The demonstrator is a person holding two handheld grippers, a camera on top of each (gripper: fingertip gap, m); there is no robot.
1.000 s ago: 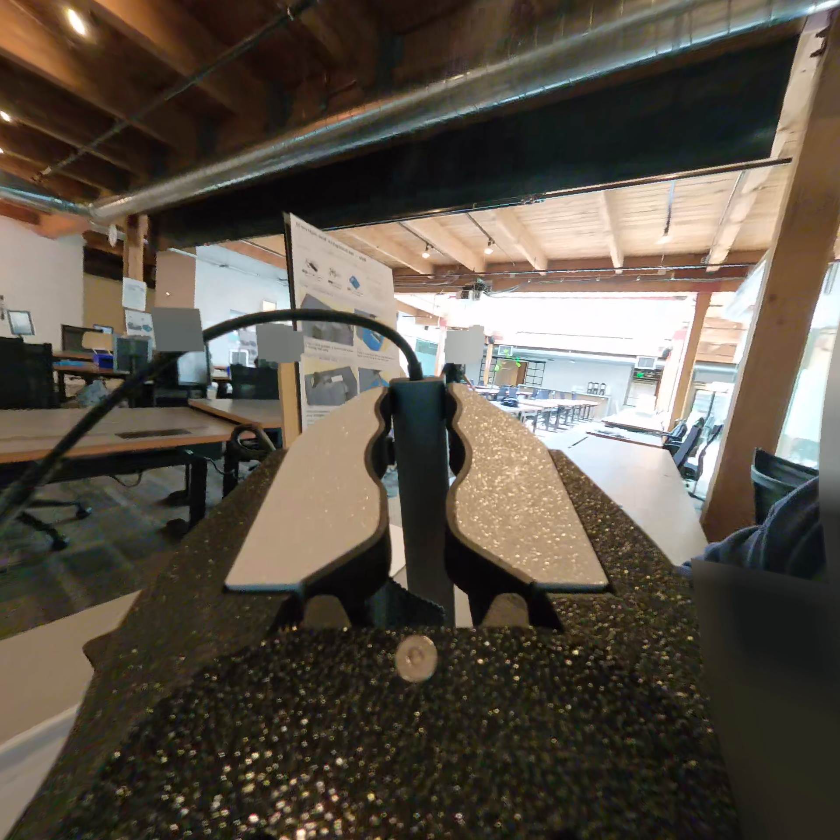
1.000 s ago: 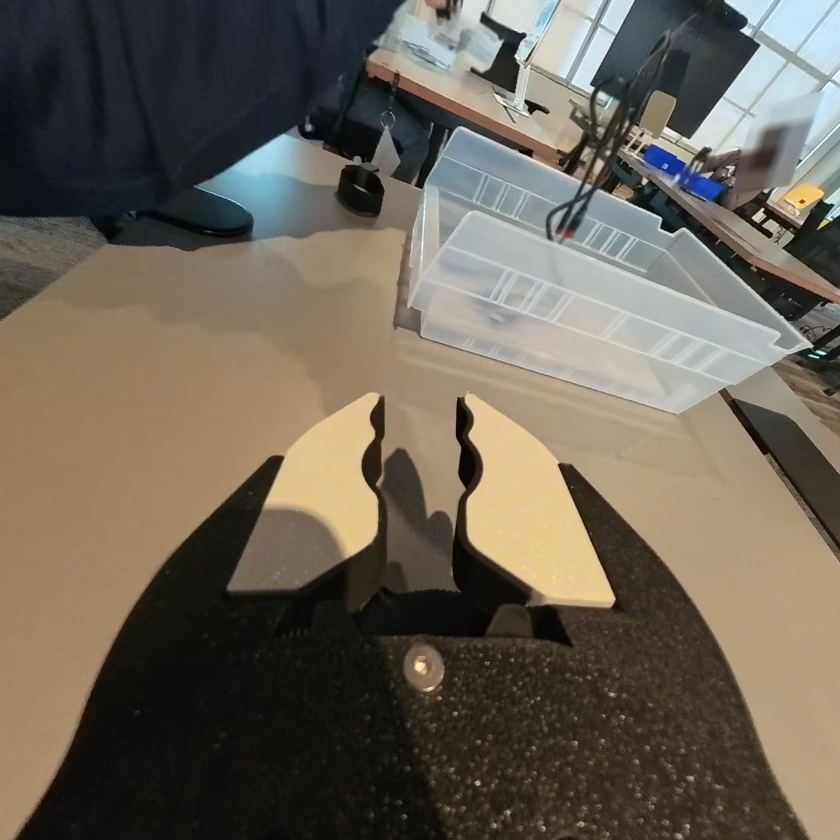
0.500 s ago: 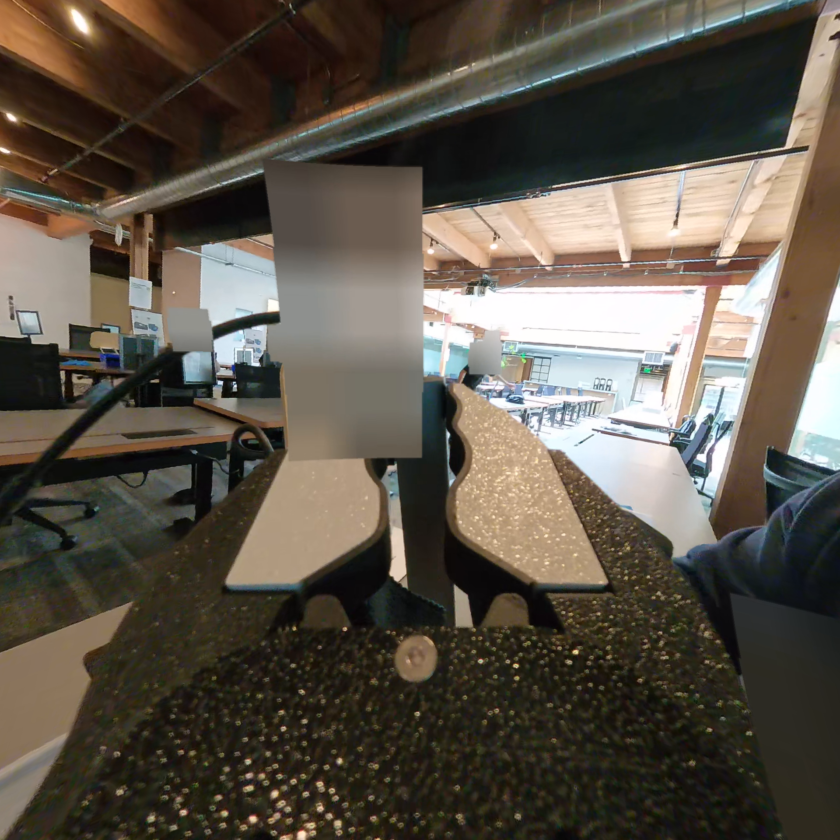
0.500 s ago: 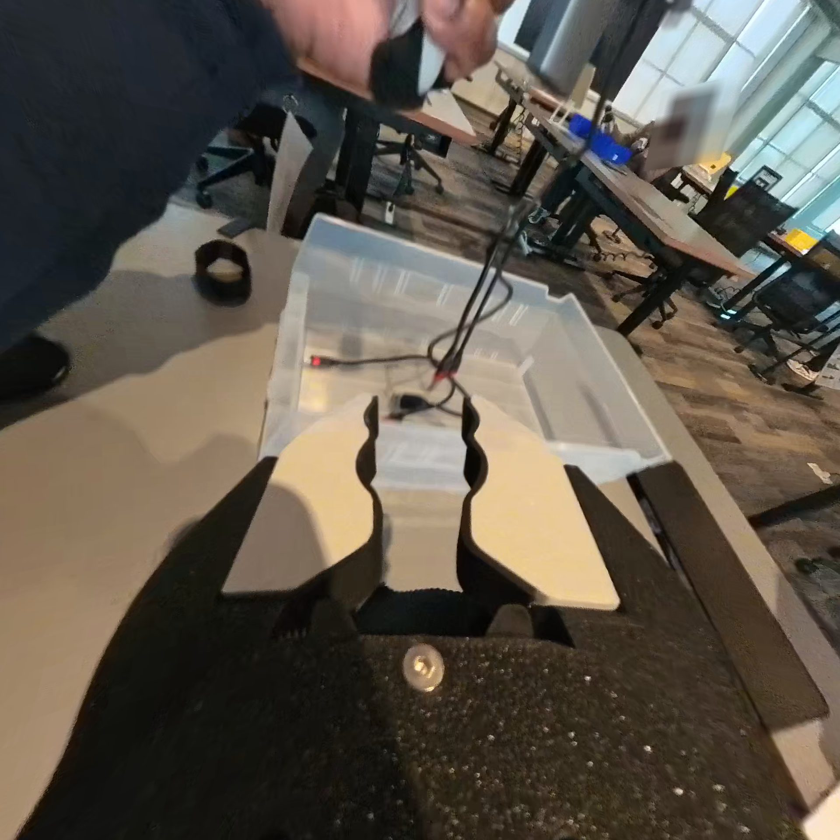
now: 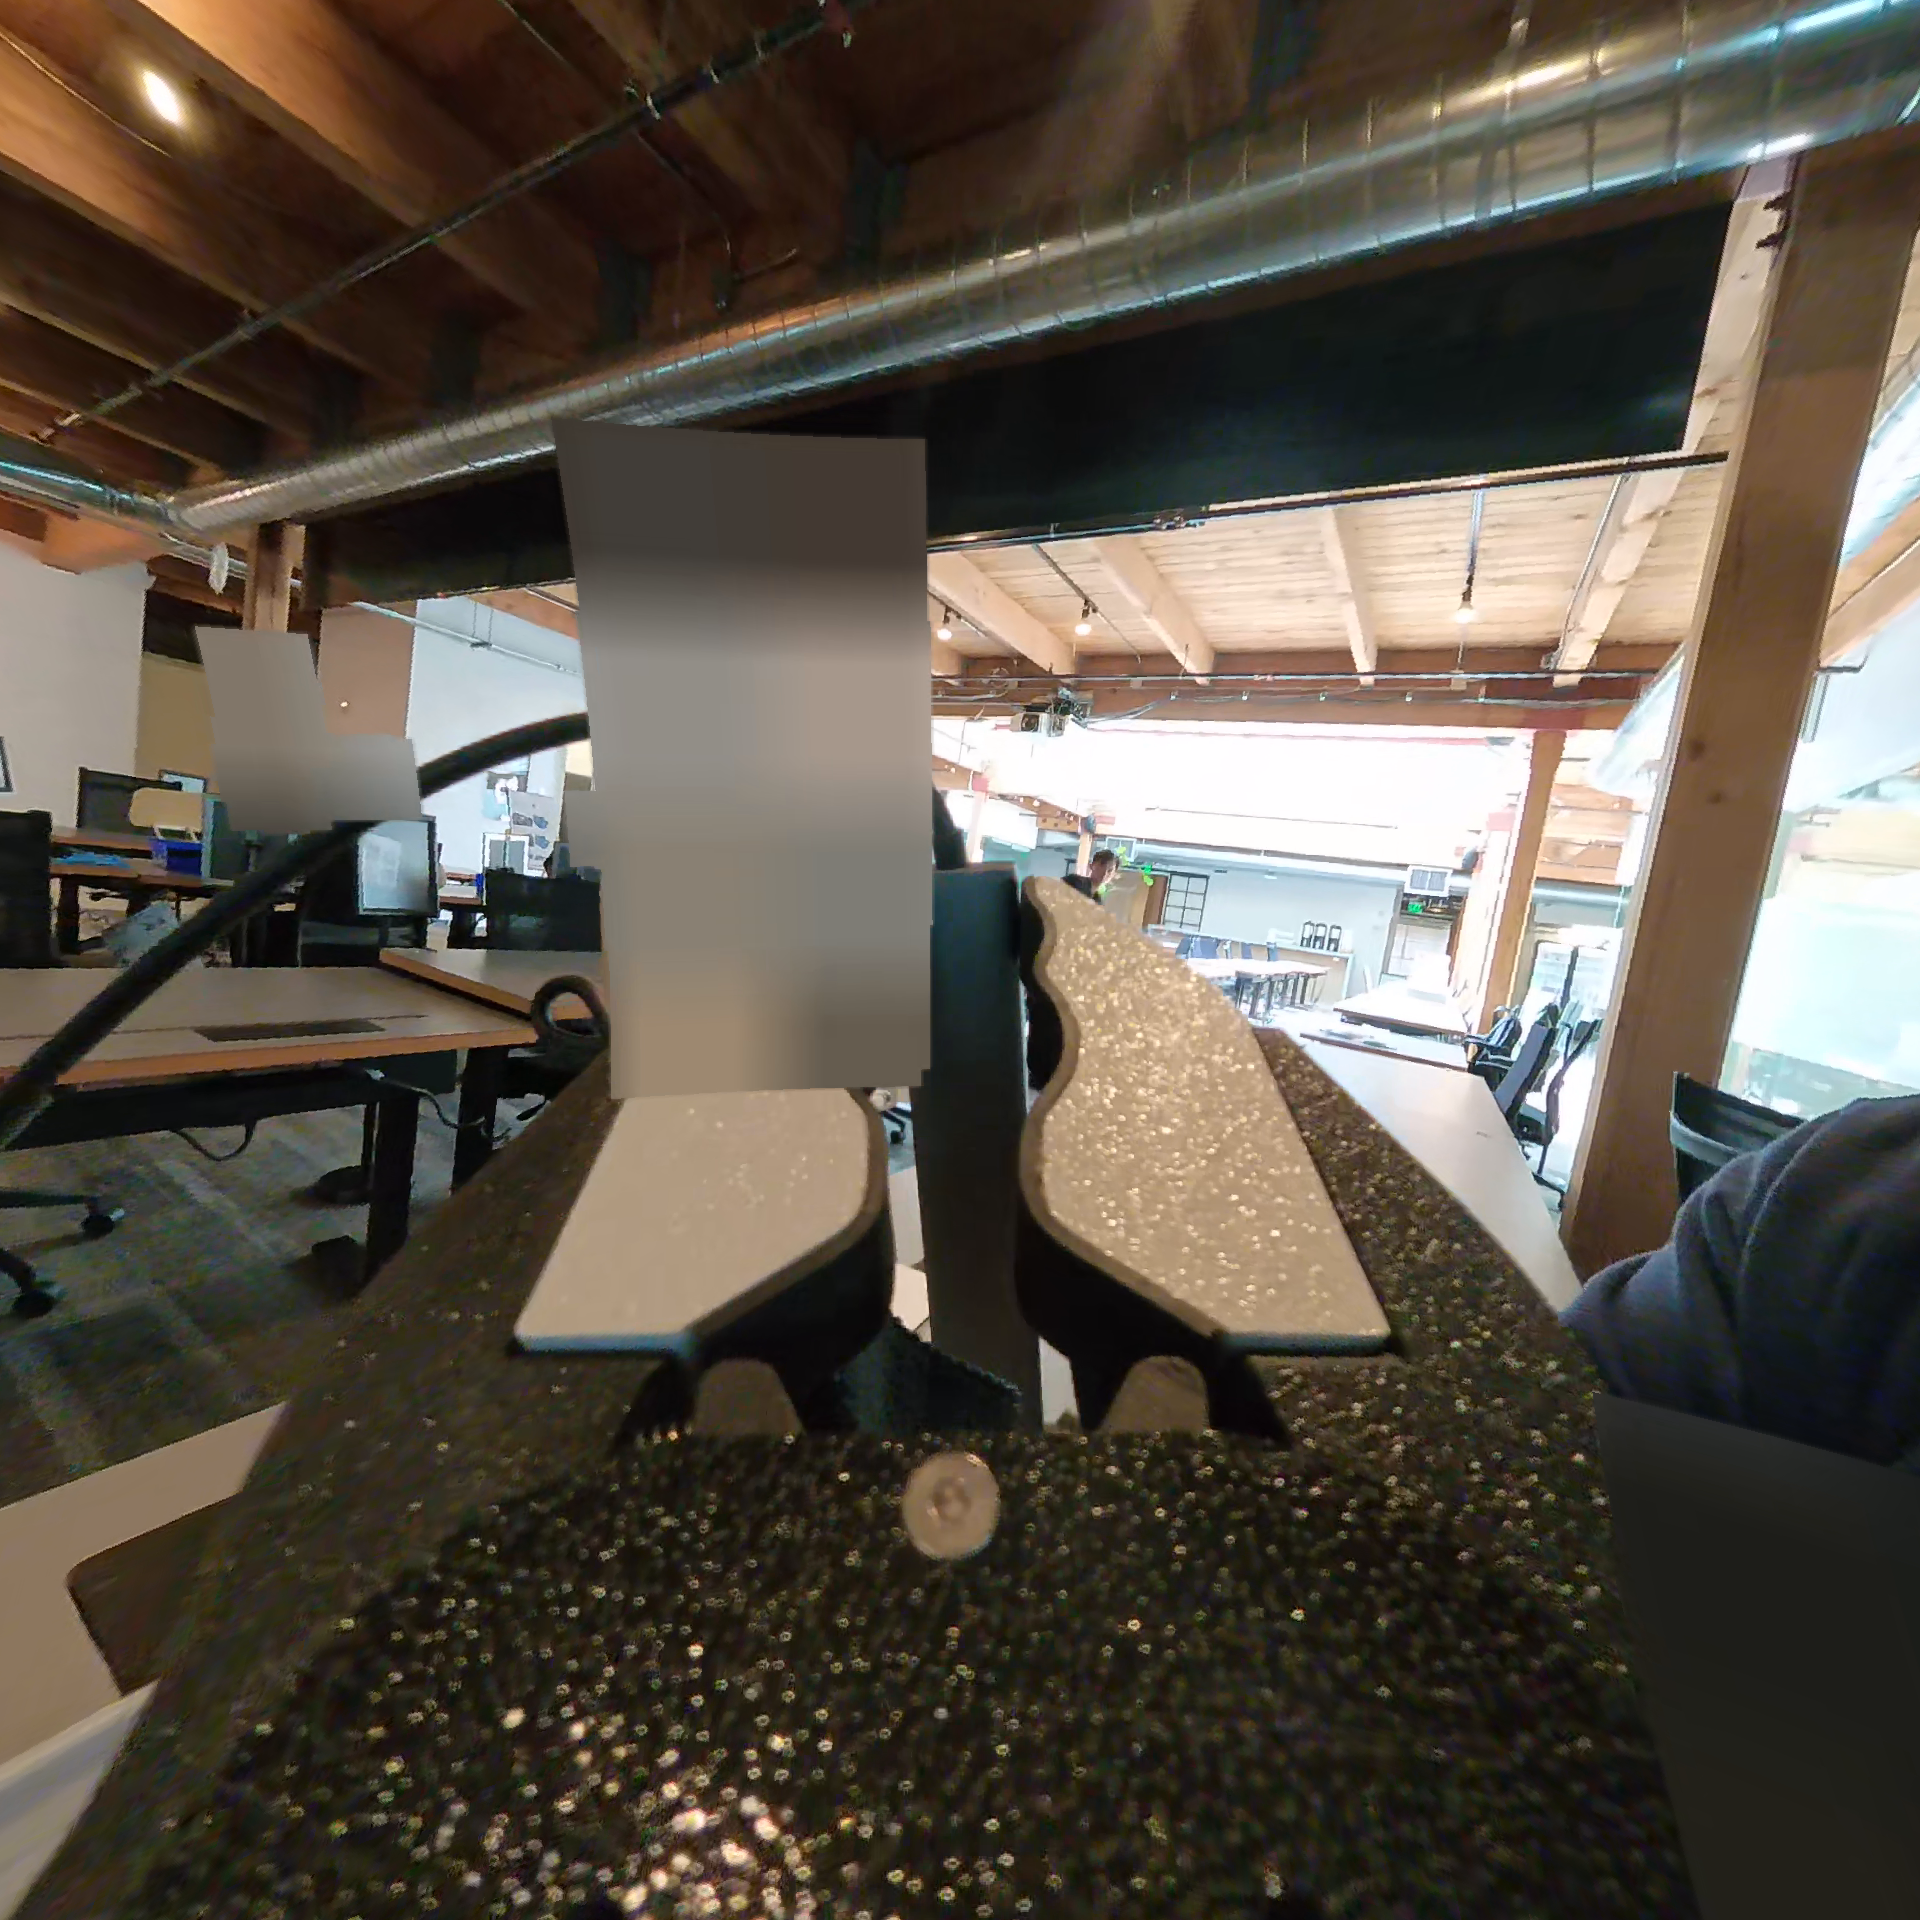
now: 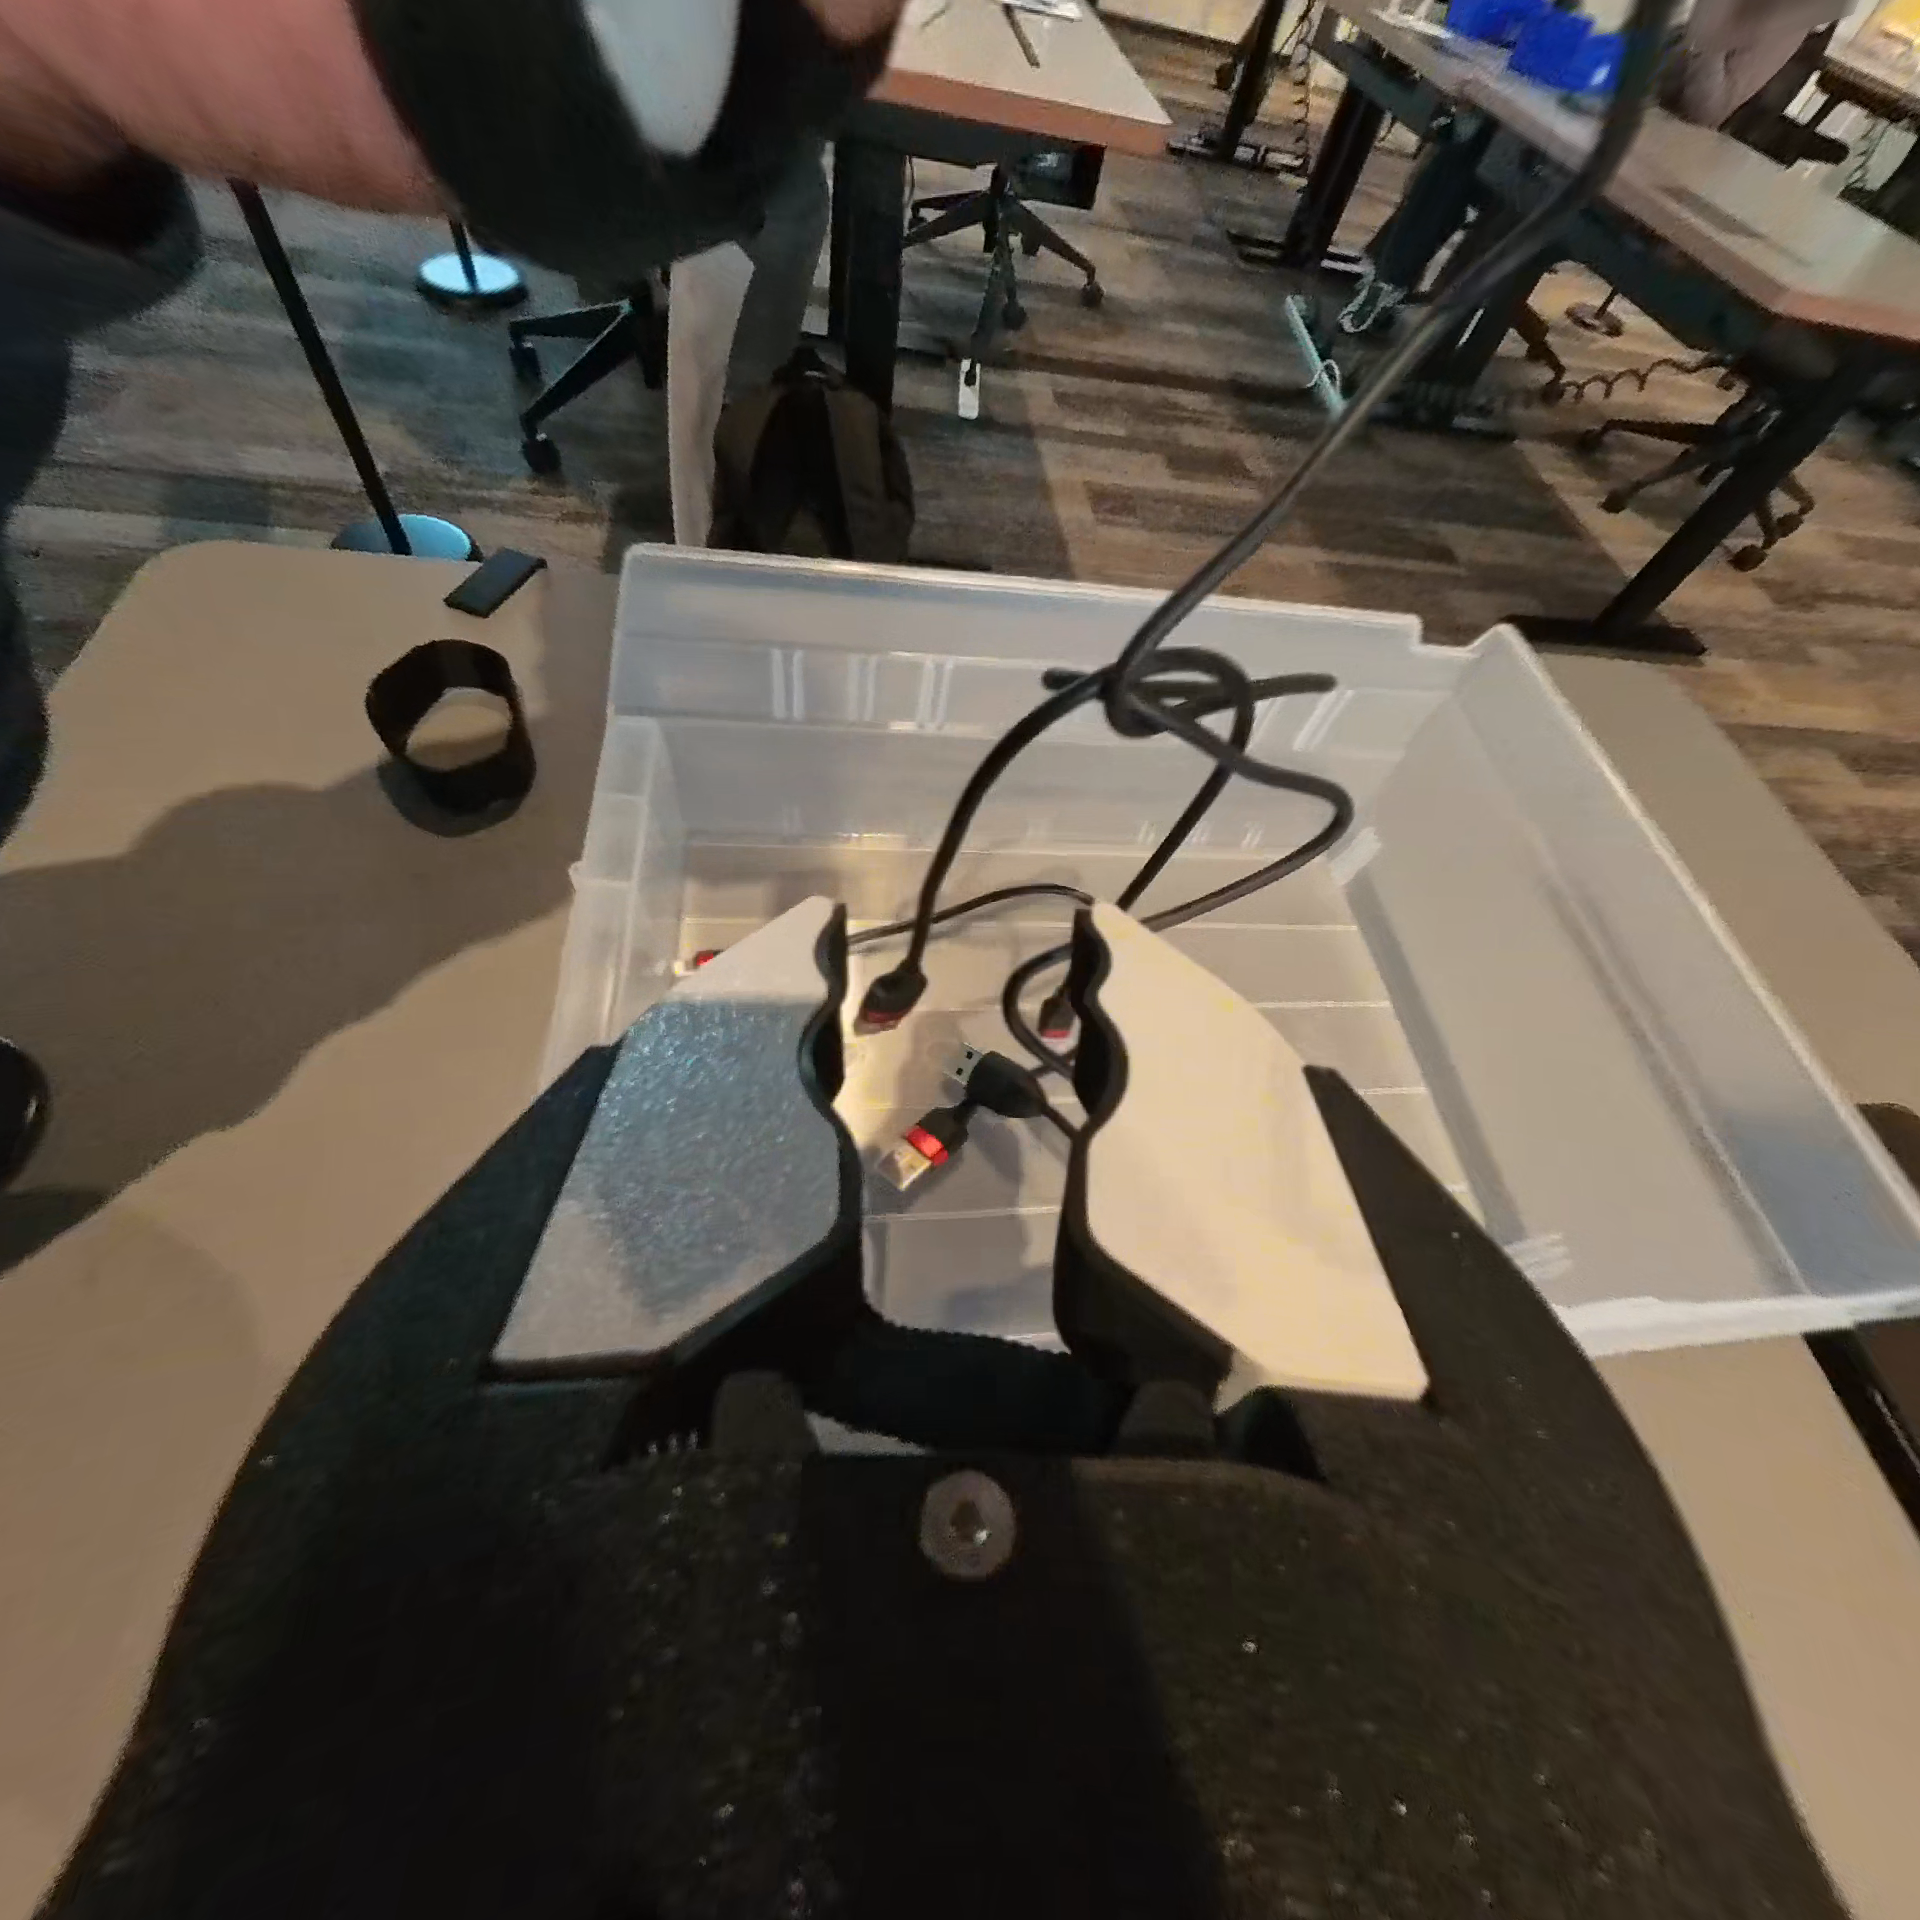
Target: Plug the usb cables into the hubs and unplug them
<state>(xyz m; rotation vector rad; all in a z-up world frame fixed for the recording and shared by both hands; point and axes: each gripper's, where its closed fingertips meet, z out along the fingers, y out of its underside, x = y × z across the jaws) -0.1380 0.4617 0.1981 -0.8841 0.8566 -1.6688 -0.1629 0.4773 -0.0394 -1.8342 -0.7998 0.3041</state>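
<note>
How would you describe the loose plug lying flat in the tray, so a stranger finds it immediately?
Find the clear plastic tray on the grey table. On its floor, near the front wall, lies a plug with a red collar and bare metal tip; the other red plugs hang from their cables.

No writing can be read in either view. In the left wrist view a small poster point(image 5: 527, 826) stands far off among the desks, but its print is too small to make out.

An open-plan office: rows of desks point(image 5: 260, 1023), rolling chairs point(image 6: 997, 249), exposed ductwork point(image 5: 935, 301) overhead.
</note>
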